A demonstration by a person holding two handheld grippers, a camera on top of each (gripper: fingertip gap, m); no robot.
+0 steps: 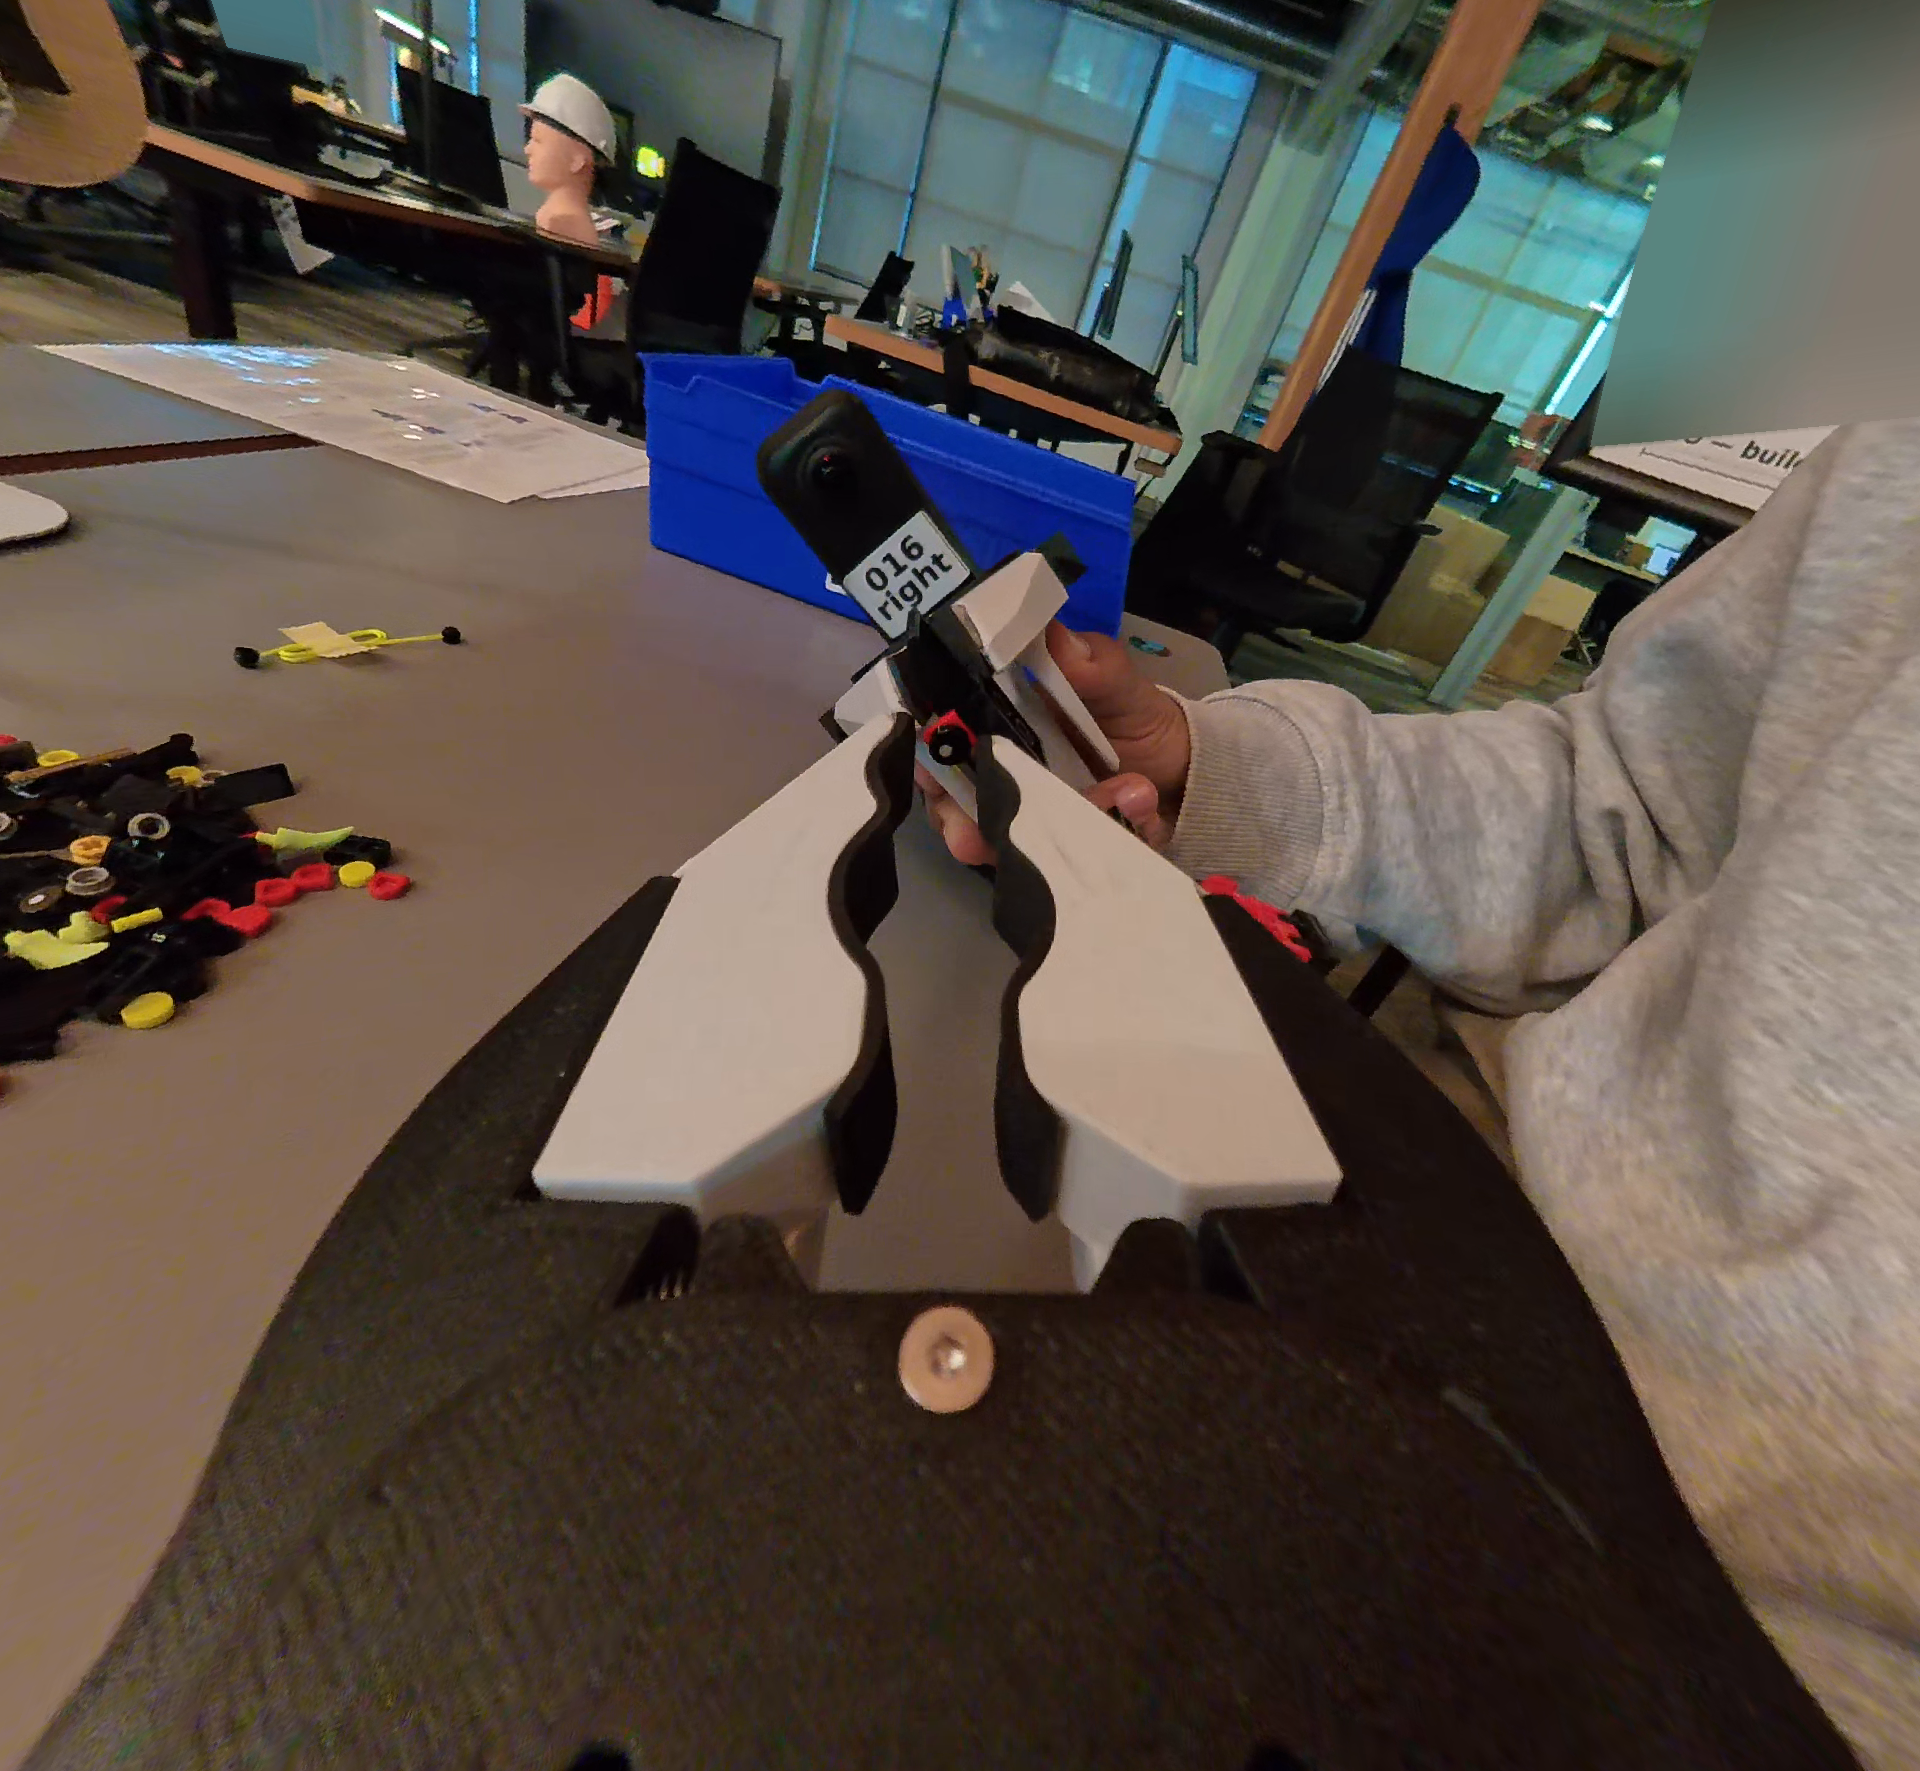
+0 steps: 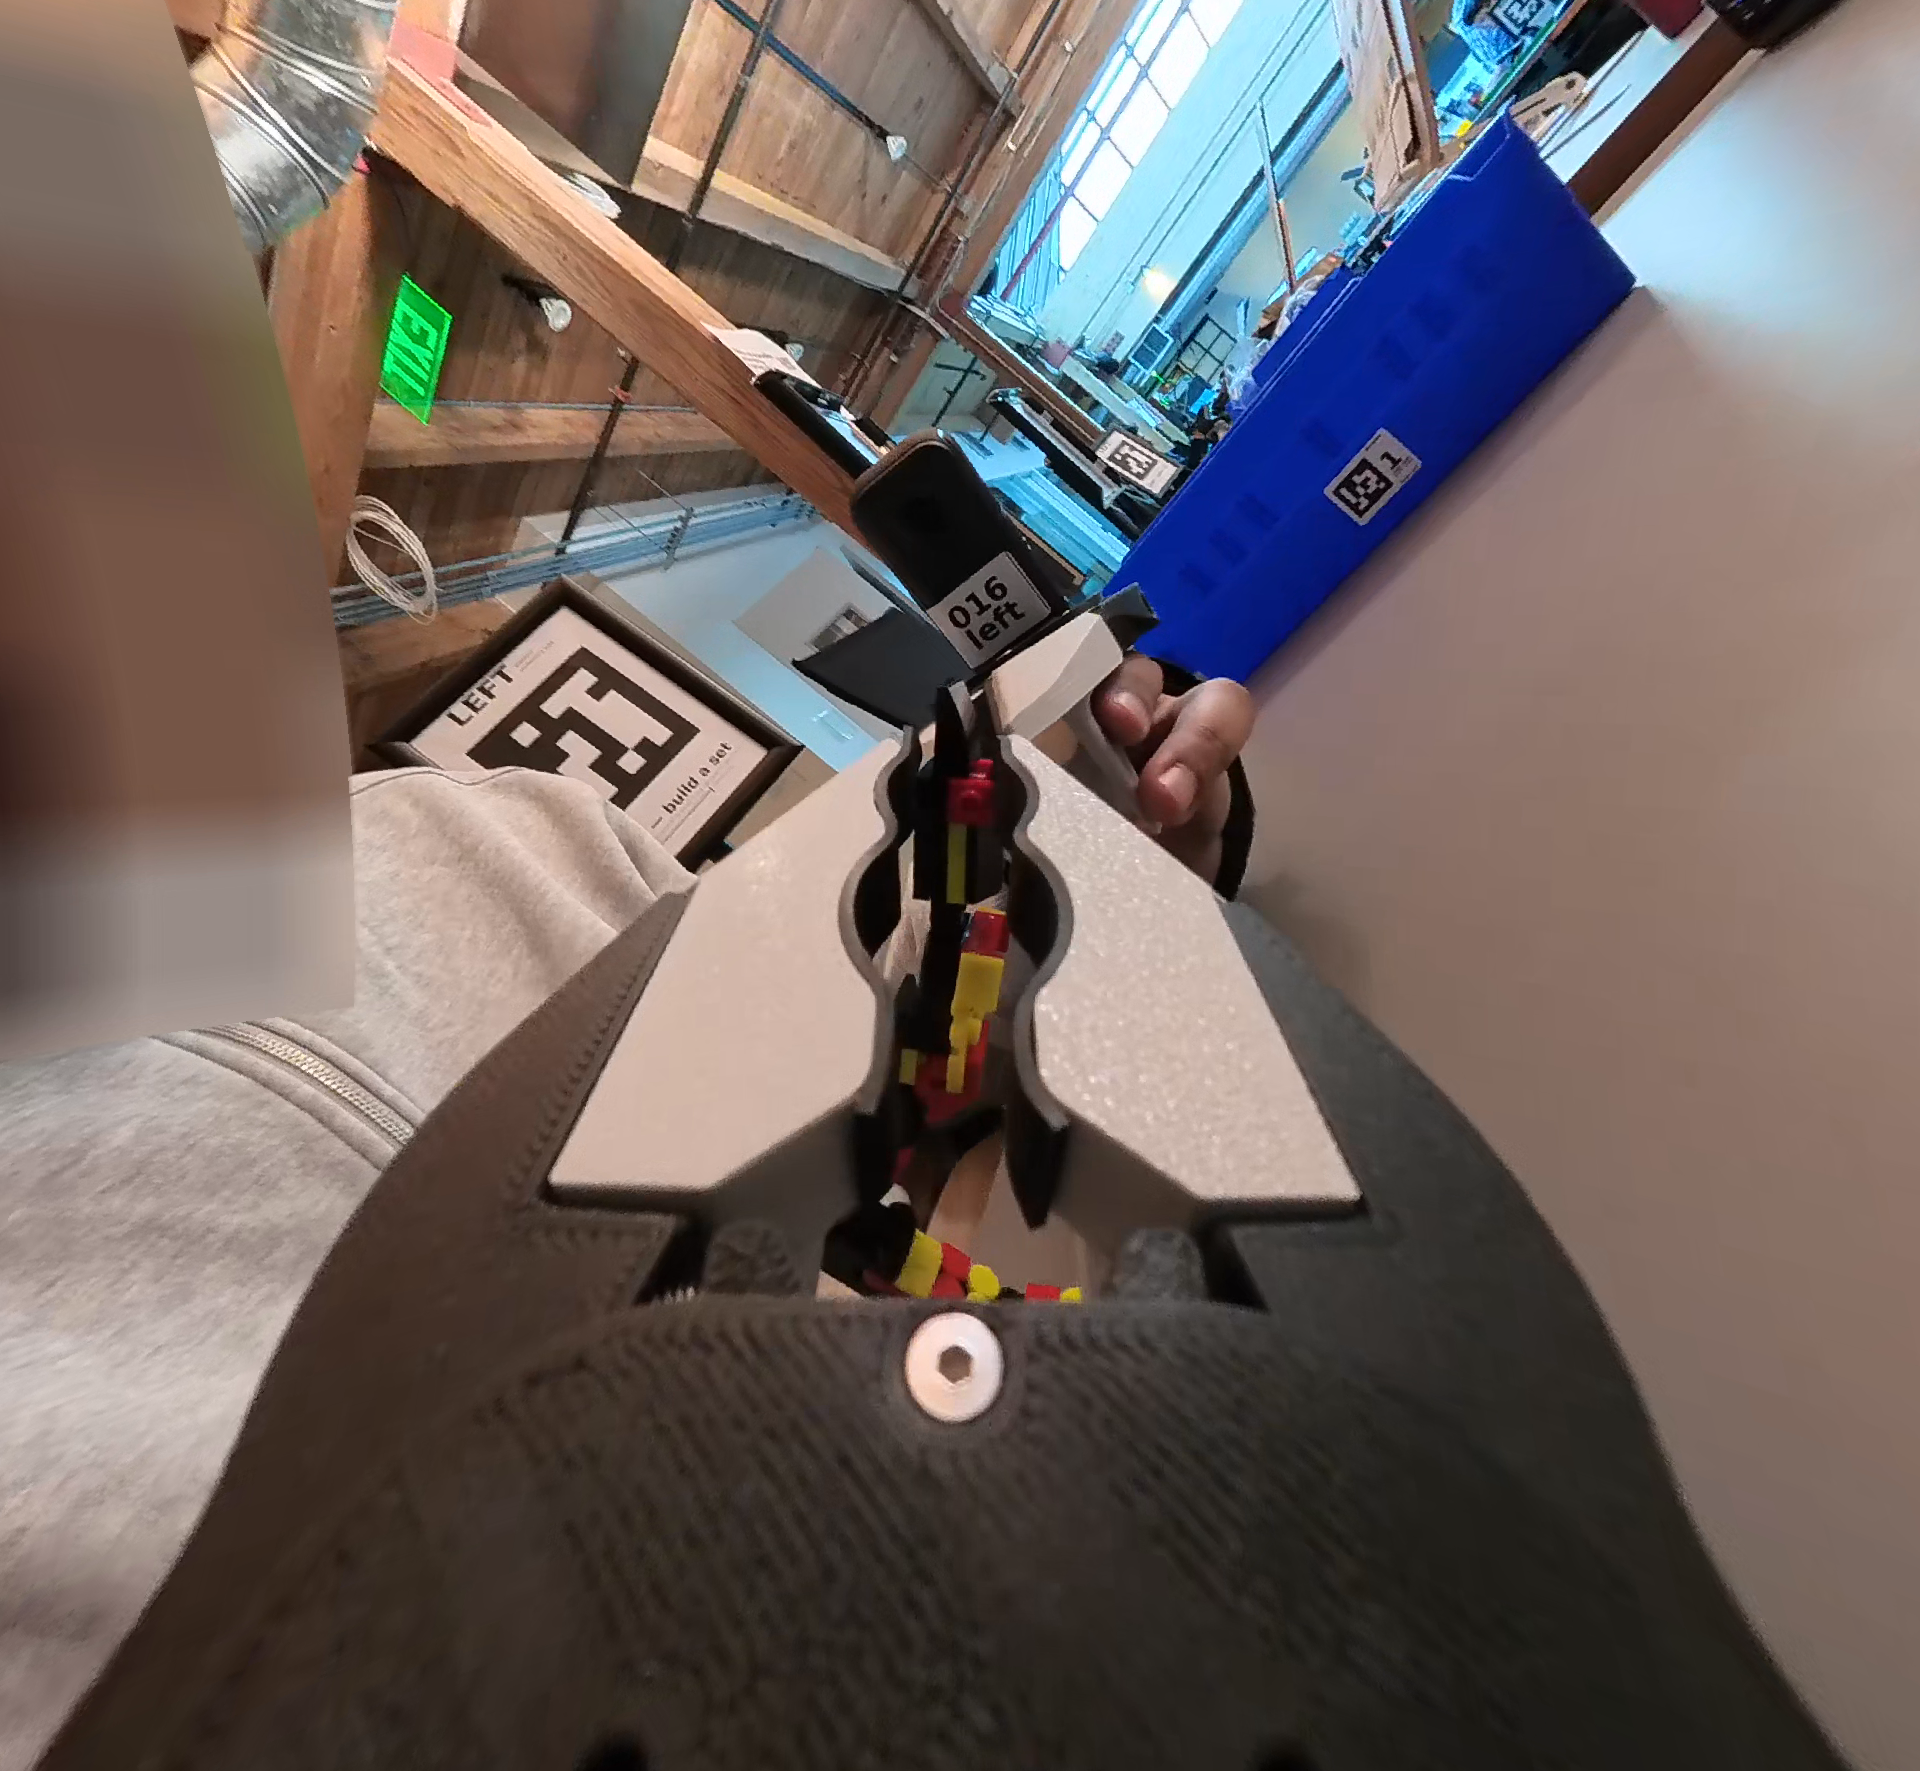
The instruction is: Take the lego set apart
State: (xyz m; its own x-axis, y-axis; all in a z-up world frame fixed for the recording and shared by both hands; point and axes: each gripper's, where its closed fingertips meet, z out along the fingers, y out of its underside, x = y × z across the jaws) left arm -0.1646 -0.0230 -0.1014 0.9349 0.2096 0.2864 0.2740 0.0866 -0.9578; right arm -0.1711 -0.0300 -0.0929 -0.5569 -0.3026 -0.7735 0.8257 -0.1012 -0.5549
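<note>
A small lego assembly [image 2: 961,848], black with a yellow stripe and a red stud on its end, is held in the air between both grippers. My right gripper [image 2: 961,771] is shut on its black and yellow body. My left gripper [image 1: 940,757] faces it tip to tip and is shut on the red and black end [image 1: 945,739]. A pile of loose black, red and yellow lego pieces [image 1: 125,890] lies on the grey table [image 1: 520,786] at the left. Part of it shows below my right fingers [image 2: 966,1004].
A blue bin [image 1: 727,474] stands at the table's far edge and also shows in the right wrist view [image 2: 1403,433]. A thin yellow piece with black ends [image 1: 348,646] and a paper sheet [image 1: 364,417] lie far left. A grey sleeve [image 1: 1558,786] fills the right side.
</note>
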